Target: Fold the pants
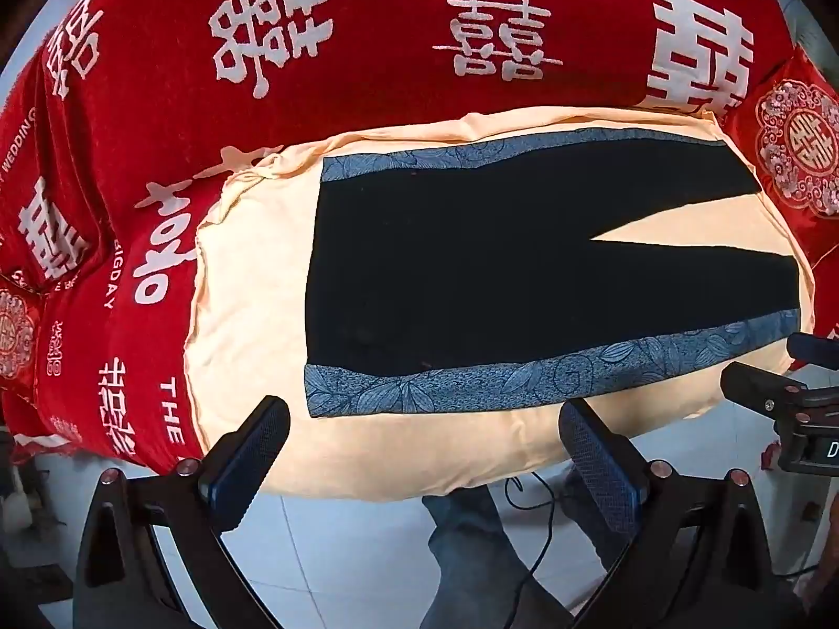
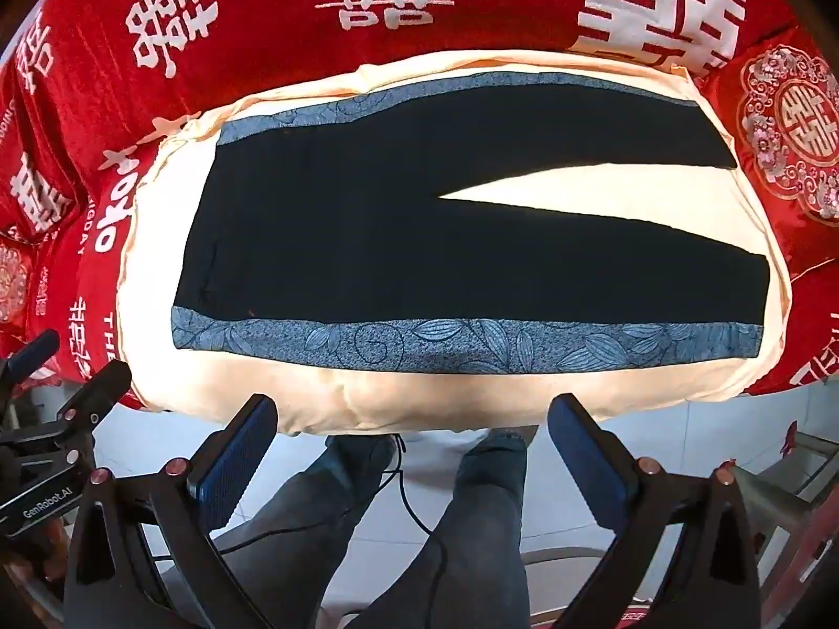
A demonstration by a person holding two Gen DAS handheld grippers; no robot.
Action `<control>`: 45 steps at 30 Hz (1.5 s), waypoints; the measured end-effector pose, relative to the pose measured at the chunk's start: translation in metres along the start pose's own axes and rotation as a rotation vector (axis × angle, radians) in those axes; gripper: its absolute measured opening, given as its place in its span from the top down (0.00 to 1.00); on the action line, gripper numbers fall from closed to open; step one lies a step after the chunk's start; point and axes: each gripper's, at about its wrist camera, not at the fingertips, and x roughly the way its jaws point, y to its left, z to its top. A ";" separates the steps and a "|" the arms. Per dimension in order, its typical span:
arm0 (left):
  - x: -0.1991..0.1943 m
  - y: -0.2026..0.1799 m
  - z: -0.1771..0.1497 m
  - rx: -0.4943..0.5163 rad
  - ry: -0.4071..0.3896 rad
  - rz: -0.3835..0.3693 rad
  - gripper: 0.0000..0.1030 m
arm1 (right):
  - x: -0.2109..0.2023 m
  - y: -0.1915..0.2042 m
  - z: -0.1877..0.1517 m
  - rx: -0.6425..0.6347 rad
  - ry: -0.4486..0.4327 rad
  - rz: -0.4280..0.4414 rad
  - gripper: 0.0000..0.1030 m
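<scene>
"GenRobot.AI" on left tool (image 2: 36, 503); "WEDDING" on red blanket (image 1: 393, 78).

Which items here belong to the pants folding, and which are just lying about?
Job:
black pants with blue leaf-patterned side stripes, spread flat, unfolded
cream cushion beneath them
left gripper, open
right gripper, open

Lying about:
red velvet blanket with white characters
black floor cable

Both wrist cameras look steeply down from above the near edge of the cream cushion (image 1: 251, 314), facing the red bedspread (image 1: 367, 52) beyond. Both views share the spread dark pants (image 2: 367, 220), with the right view sitting slightly further right.
</scene>
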 end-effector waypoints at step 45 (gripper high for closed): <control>-0.015 -0.003 0.014 -0.054 -0.023 0.054 0.00 | -0.010 -0.001 0.021 -0.050 -0.032 0.011 0.00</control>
